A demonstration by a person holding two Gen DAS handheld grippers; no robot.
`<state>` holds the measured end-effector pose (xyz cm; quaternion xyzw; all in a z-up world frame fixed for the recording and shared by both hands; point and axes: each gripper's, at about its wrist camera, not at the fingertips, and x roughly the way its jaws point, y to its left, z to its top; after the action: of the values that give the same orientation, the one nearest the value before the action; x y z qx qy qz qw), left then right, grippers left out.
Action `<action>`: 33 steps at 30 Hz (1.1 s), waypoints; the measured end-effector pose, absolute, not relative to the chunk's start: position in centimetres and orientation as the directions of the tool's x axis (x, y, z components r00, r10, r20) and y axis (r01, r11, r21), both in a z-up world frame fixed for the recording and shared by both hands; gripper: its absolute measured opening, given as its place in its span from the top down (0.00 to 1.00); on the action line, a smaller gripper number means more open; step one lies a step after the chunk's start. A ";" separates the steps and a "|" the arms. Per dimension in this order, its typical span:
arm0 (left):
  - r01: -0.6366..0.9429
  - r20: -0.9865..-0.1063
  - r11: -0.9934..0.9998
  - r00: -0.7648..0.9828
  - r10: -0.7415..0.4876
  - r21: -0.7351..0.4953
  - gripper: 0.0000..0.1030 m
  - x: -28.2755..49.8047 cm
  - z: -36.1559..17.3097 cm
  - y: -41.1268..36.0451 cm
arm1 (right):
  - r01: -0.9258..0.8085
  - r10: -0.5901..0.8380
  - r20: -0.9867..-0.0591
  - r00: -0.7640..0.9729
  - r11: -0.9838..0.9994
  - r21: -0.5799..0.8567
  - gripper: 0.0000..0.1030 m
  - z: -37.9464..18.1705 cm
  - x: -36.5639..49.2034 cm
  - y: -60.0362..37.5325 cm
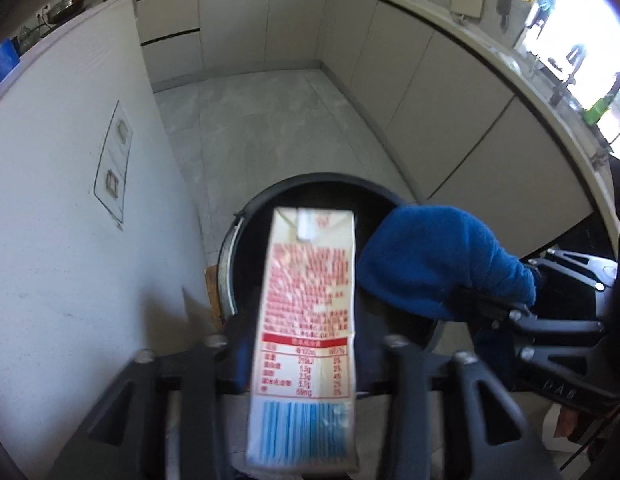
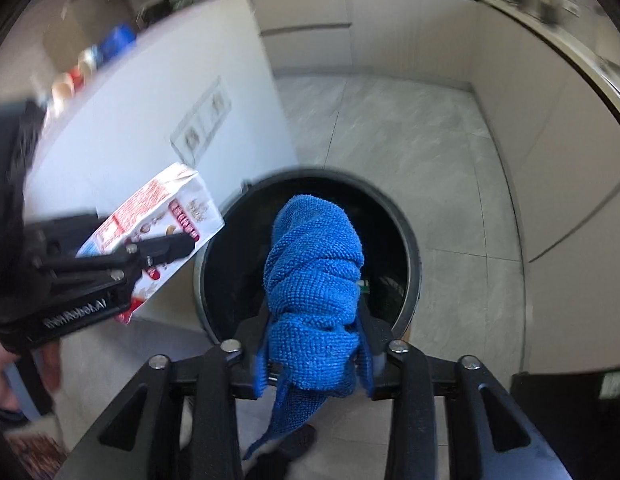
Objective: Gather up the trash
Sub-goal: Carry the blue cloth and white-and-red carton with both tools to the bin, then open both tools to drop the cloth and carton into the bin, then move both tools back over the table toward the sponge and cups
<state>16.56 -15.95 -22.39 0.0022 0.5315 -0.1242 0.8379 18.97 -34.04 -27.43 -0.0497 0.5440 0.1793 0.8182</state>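
Kitchen with pale flat-front cabinets (image 1: 410, 92) curving around a grey marbled tile floor (image 2: 410, 152), plus a white panel wall (image 1: 62, 208) on the left of the frame. Bottom centre sits a round black trash bin (image 2: 410, 248) with a smooth dark rim. Over it, the right gripper (image 2: 310, 344) points steeply down with a bunched, nubby blue microfibre cloth (image 2: 314, 280) between its parted jaws; can't tell if the pads actually press it. The left gripper (image 1: 306, 356) is also angled down, jaws spread, with a boxy cardboard milk carton (image 1: 306, 320), red print and blue stripes, between them, blurred, above the bin's opening.
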 end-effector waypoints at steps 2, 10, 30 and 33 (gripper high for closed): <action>0.180 -0.896 0.978 0.409 -0.172 -0.106 0.05 16.9 -23.2 -15.5 | -0.332 0.183 -0.927 0.327 0.941 0.069 0.03 -29.3 19.9 -34.6; 0.160 -0.900 0.985 0.420 -0.121 -0.058 0.05 16.2 -23.3 -15.5 | -0.147 0.126 -0.922 0.365 0.986 0.076 0.00 -29.9 21.3 -40.5; 0.181 -0.859 0.982 0.492 -0.142 -0.059 0.05 16.6 -19.0 -14.5 | -0.056 0.102 -0.879 0.466 0.995 0.086 0.00 -24.4 19.8 -39.9; 0.190 -0.853 0.980 0.501 -0.143 -0.052 0.05 16.4 -18.0 -14.2 | -0.051 0.097 -0.871 0.481 0.995 0.083 0.00 -23.2 19.2 -39.3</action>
<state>16.37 -14.21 -17.98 0.0240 0.4901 -0.0960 0.8660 19.23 -39.33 -23.20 0.0226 0.5074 0.0432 0.8603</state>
